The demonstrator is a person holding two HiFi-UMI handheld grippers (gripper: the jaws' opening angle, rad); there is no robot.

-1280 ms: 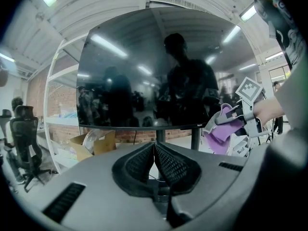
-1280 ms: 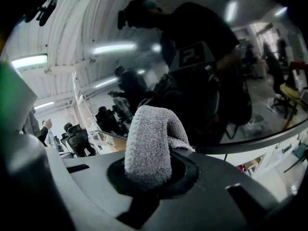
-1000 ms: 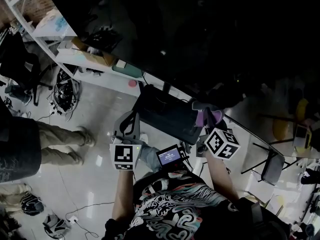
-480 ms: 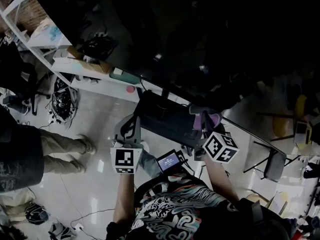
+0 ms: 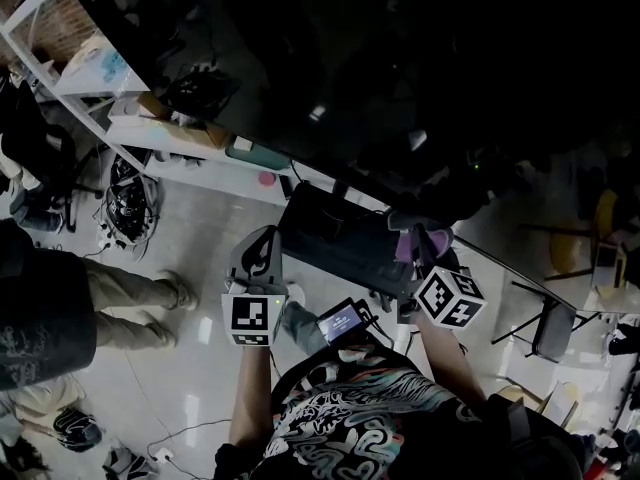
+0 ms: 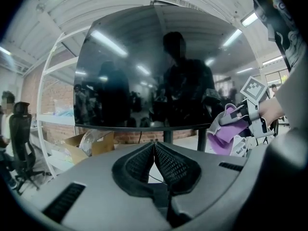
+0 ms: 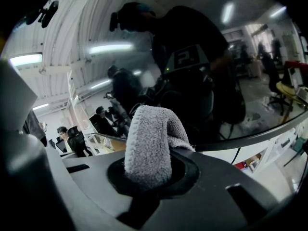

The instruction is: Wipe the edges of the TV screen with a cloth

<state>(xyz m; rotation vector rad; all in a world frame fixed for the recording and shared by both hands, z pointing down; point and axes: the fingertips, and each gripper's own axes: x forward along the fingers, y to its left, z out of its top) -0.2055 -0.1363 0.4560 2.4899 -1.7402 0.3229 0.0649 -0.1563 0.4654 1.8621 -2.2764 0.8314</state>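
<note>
Purple cloth point(image 6: 222, 131) is clamped in your right claw point(image 7: 148, 165), folded into a thick loop that stands up out of the jaws. In the right gripper view its pile looks grey rather than purple. You hold that loop at the lower right corner of the TV screen point(image 6: 159, 66), as the left gripper view shows it, just beside the bottom edge of the frame. No view shows whether the fabric actually touches the glass. The screen is switched off and dark, and it mirrors strip lights and a figure.

Your left claw point(image 6: 154, 150) is closed with nothing in it, its two ribbed pads pressed together along their length. It points up at the middle of the screen's bottom edge, roughly in line with the stand post point(image 6: 168, 136), and it hangs lower than the right claw and apart from the screen. In the head view the two claws sit side by side in front of you, the left one over the glossy pale floor point(image 5: 200, 238).

Behind the screen stands white shelving point(image 5: 170, 128), with a cardboard box point(image 6: 94, 146) low at its foot. A person point(image 5: 60, 298) stands on the floor well off to your left.
</note>
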